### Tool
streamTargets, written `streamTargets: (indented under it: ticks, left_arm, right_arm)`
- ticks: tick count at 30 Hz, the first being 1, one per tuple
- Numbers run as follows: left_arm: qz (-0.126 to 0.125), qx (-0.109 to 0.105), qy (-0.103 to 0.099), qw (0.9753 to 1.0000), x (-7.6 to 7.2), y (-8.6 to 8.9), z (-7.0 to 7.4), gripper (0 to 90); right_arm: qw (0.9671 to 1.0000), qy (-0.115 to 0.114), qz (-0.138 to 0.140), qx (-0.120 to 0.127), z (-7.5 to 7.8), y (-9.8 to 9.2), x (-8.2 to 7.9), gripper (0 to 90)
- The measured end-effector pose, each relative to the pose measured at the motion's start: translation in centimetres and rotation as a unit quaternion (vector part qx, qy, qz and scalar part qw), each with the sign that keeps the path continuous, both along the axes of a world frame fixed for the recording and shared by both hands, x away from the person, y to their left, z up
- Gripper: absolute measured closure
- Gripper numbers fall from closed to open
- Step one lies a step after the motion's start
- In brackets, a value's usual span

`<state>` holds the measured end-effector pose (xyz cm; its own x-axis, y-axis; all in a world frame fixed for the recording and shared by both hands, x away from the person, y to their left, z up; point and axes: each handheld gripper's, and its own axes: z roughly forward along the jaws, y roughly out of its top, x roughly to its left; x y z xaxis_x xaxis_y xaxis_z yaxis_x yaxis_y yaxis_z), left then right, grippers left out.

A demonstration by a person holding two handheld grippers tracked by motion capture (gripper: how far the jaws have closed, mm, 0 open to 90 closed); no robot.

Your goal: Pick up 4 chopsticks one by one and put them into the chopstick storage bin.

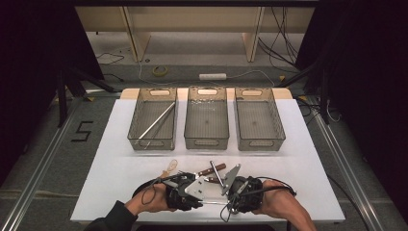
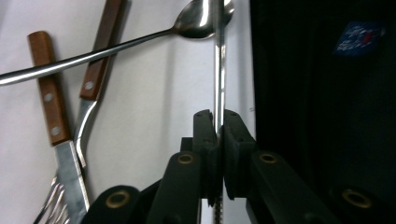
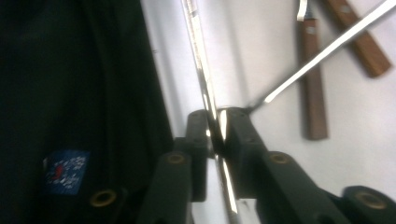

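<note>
Both grippers grip one thin, shiny steel utensil handle (image 2: 219, 70) at the near edge of the white table (image 1: 308, 159), in front of the middle one of three clear mesh-walled plastic bins (image 1: 207, 139). The left gripper (image 2: 217, 128) has its jaws pressed tight on the handle, and the right gripper (image 3: 217, 126) is likewise clamped on it from the other end. Just beyond the held handle lie a steel spoon (image 2: 196, 21), whose long handle crosses two wooden-handled utensils (image 2: 49, 88). The left bin (image 1: 153, 139) holds long metal rods (image 1: 158, 120) laid diagonally.
</note>
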<state>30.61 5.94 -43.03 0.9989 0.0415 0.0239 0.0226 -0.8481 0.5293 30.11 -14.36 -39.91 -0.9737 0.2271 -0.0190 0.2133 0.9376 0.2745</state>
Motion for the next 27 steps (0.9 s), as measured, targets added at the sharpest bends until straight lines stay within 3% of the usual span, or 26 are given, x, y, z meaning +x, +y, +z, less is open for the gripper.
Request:
streamTargets:
  ticks: [3, 6, 10, 15, 18, 22, 27]
  left_arm:
    - [0.013, 0.005, -0.008, 0.9999, 0.2, 0.1, 0.2, 85.6]
    - [0.043, -0.003, -0.009, 0.9990, 0.6, 0.6, 0.3, 85.7]
    - [0.076, -0.013, -0.014, 0.9969, 1.2, 1.1, 0.6, 85.7]
    - [0.118, -0.024, -0.017, 0.9926, 2.0, 1.9, 0.7, 85.7]
    - [0.143, -0.033, -0.019, 0.9891, 2.4, 2.4, 1.0, 85.7]
    - [0.177, -0.051, -0.021, 0.9826, 3.0, 3.3, 1.6, 85.7]
    - [0.220, -0.075, -0.028, 0.9721, 3.8, 4.9, 2.4, 85.8]
  right_arm:
    - [0.9996, 0.003, -0.020, 0.018, 0.6, -0.8, 0.3, 67.8]
    - [0.9977, -0.006, -0.047, 0.049, 1.5, -1.6, 0.5, 58.7]
    - [0.9910, -0.010, -0.096, 0.093, 2.0, -2.6, 1.2, 50.3]
    - [0.9790, -0.029, -0.144, 0.142, 2.3, -3.4, 1.7, 44.9]
    - [0.9728, -0.042, -0.161, 0.161, 2.4, -3.7, 1.7, 42.2]
    - [0.9646, -0.063, -0.181, 0.181, 2.3, -4.1, 1.5, 38.8]
    - [0.9521, -0.066, -0.216, 0.207, 1.8, -4.9, 1.6, 37.8]
